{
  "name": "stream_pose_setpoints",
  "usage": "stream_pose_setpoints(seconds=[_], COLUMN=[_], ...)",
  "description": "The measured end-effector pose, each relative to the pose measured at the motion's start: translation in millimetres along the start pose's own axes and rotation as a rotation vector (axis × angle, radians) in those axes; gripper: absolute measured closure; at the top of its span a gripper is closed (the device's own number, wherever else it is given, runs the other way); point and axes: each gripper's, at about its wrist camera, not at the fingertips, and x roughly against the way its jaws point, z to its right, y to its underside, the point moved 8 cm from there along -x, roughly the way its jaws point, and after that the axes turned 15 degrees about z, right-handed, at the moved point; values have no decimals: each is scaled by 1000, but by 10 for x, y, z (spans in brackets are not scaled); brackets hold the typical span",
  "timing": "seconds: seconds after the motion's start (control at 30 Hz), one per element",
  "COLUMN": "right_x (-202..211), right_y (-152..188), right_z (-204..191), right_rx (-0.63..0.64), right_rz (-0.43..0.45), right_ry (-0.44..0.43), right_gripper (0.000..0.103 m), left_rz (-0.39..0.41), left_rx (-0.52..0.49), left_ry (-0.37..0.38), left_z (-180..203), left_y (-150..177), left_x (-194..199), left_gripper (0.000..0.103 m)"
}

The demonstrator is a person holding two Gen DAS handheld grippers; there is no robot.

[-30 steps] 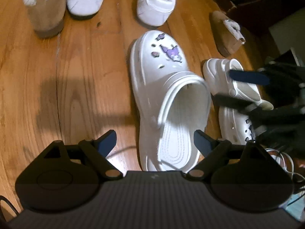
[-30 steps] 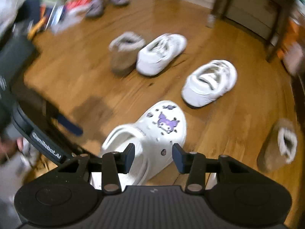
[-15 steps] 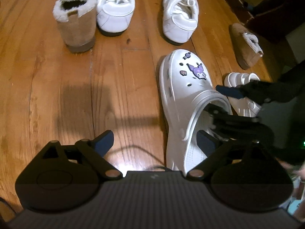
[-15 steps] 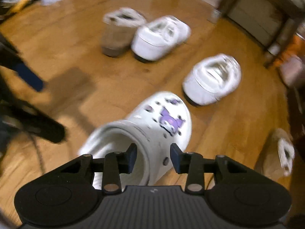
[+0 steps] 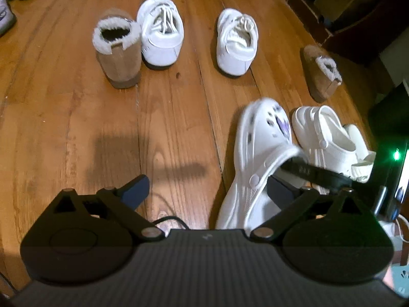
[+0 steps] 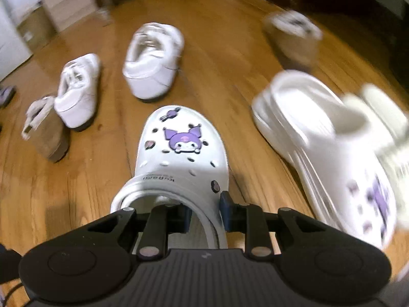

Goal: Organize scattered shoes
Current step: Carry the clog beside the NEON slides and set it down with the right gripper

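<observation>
The right tongs [image 6: 204, 211] are closing on the rim of the charm clog [image 6: 182, 153], one pad inside the heel opening and the other outside against the shoe's side wall, so the wall sits between the pads and looks pinched. The left tongs [image 5: 207, 192] are spreading wide with nothing between them, hanging above the bare wood floor [image 5: 76, 128] just to the left of that clog. The clog is on the floor right under the right tongs; from the right wrist camera its long axis runs straight away from the tongs, toe pointing toward the white sneakers [image 6: 153, 61] and heel opening nearest the pads. Its mate, the second clog [image 6: 332, 148], lies just beside it on the right, blurred, apparently angled off rather than parallel. Beyond the clog stand the two sneakers, well apart from each other, and a tan fur-lined boot [image 5: 117, 53] touching the left sneaker; another tan boot [image 5: 322, 73] lies past the second clog. I'd call this the pick-up of the charm clog for pairing: next it wants a firm pinch on the wall, a lift, and a set-down parallel with its mate, toes matching.
</observation>
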Motion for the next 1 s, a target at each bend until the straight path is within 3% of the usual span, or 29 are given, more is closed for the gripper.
stream_pose_setpoints(seconds=[0.07, 0.1, 0.17, 0.33, 0.47, 0.6, 0.63, 0.7, 0.77, 0.8, 0.87, 1.0], right_x=[50, 52, 2, 11, 115, 166, 208, 326, 451, 495, 558, 499], right_y=[91, 130, 258, 357, 521, 626, 586, 439, 165, 69, -179, -386], right_z=[146, 196, 317, 354, 460, 400, 375, 350, 343, 356, 309, 7], right_rx=[-151, -213, -401, -513, -748, -868, -834, -686, -406, -326, -88, 336], right_rz=[-31, -48, -99, -88, -74, -136, -132, -90, -5, 29, 82, 54], right_ry=[9, 1, -53, -52, -45, -121, -153, -176, -159, -154, -225, -333], right_gripper=[79, 73, 68, 66, 66, 59, 54, 53, 53, 52, 52, 53], left_rz=[4, -1, -22, -56, -110, -128, -133, -135, -143, -143, -139, -136], left_rx=[7, 1, -8, 16, 53, 62, 70, 74, 63, 63, 92, 151], left_ry=[4, 9, 18, 32, 36, 61, 71, 88, 107, 116, 130, 137], left_z=[7, 16, 29, -13, -70, -9, 17, 80, 122, 127, 87, -57], left_y=[8, 21, 51, 22, 48, 105, 127, 157, 174, 177, 168, 111], left_x=[14, -1, -51, -237, -442, -572, -591, -618, -628, -622, -603, -590], left_gripper=[3, 3, 3, 3, 3, 3, 3, 3, 3, 3, 3, 3])
